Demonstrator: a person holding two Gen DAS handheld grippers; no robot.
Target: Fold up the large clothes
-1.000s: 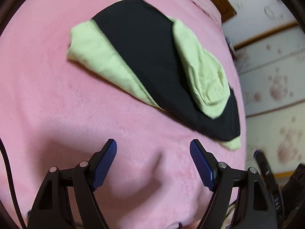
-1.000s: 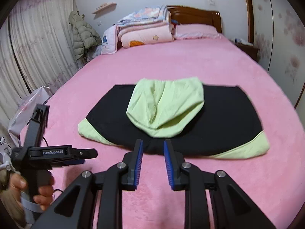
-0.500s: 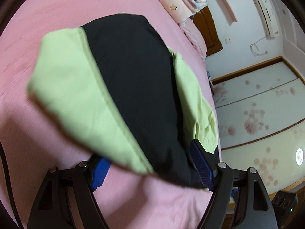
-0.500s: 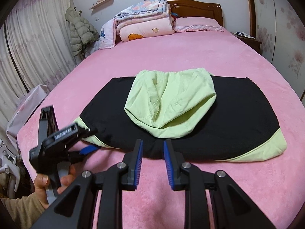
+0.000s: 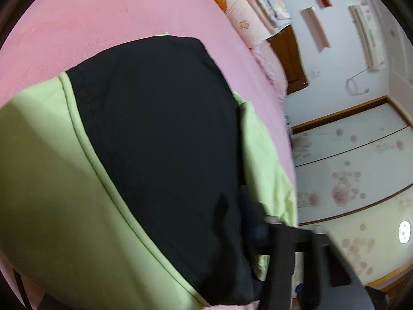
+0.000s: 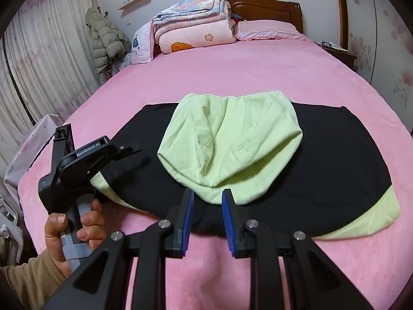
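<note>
Pink bedspread [image 6: 258, 77] fills both views, bedroom behind: headboard, stacked quilts [image 6: 193, 25] far end, curtain far left.

Left gripper [image 6: 124, 155]: jaws have just been closing, near-left end of the hoodie [image 6: 322, 165] between them. Left wrist view is blurred and cloth covers the fingers, so pad contact cannot be told for certain; by the narrow gap it reads as pinching the black-and-green edge. From the right wrist view its tips sit on the black fabric at the garment's left end, a hand [image 6: 74, 227] on the grip below.

Right gripper [image 6: 205, 201]: jaws narrowly parted, nothing between them, hovering just over the near hem, tips near the green hood [image 6: 232, 149]. Not touching cloth as far as visible.

Hoodie lies flat across the middle of the bed, black body, green hood folded down on top, green corners at near left and near right.

Step, judged: grasping the left end for a fold across. Next move likely needs the right gripper to secure or pin the near hem, then the left end lifts and carries rightward over the hood, kept level so the layers do not bunch.
</note>
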